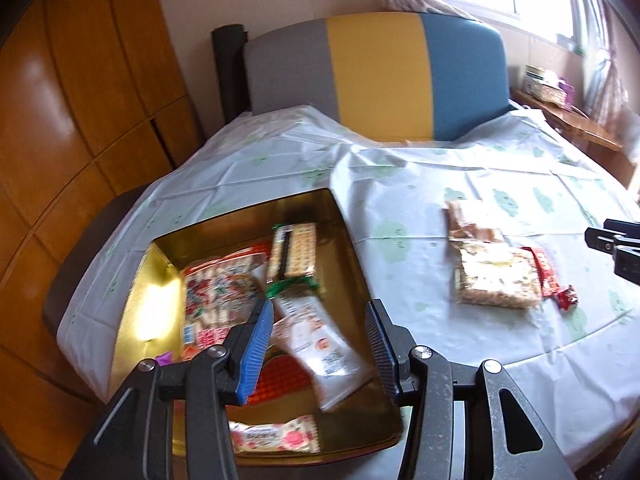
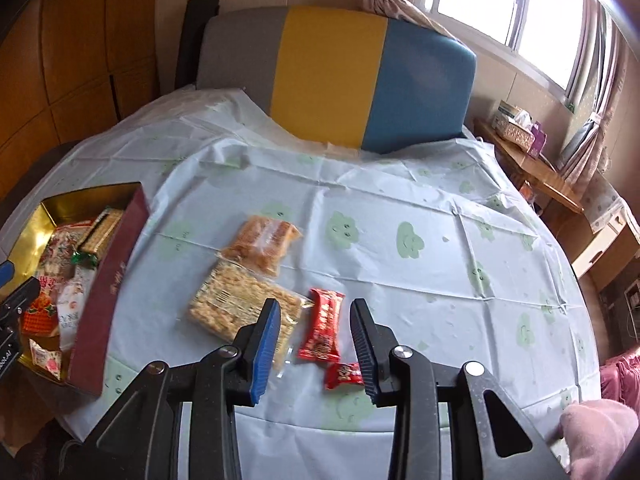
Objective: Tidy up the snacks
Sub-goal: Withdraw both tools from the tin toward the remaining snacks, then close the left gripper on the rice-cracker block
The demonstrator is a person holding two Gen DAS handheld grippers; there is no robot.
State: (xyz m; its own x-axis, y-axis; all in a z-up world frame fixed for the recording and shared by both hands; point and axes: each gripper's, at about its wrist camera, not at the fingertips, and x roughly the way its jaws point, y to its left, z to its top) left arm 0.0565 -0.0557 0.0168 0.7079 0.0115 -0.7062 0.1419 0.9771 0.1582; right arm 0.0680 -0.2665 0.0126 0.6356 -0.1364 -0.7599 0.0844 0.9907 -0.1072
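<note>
My right gripper (image 2: pixel 316 344), jaws apart and empty, hangs over the red snack packet (image 2: pixel 323 330) lying between them on the table; my left gripper (image 1: pixel 318 344), also open, hovers above the gold-lined box (image 1: pixel 160 272). Next, I judge: lower, close, carry it left.

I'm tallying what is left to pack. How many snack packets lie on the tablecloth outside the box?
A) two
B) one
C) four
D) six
C: outside the box, the right wrist view shows the fried snack bag, the puffed rice block, the long red packet and the small red packet on the tablecloth.
</note>
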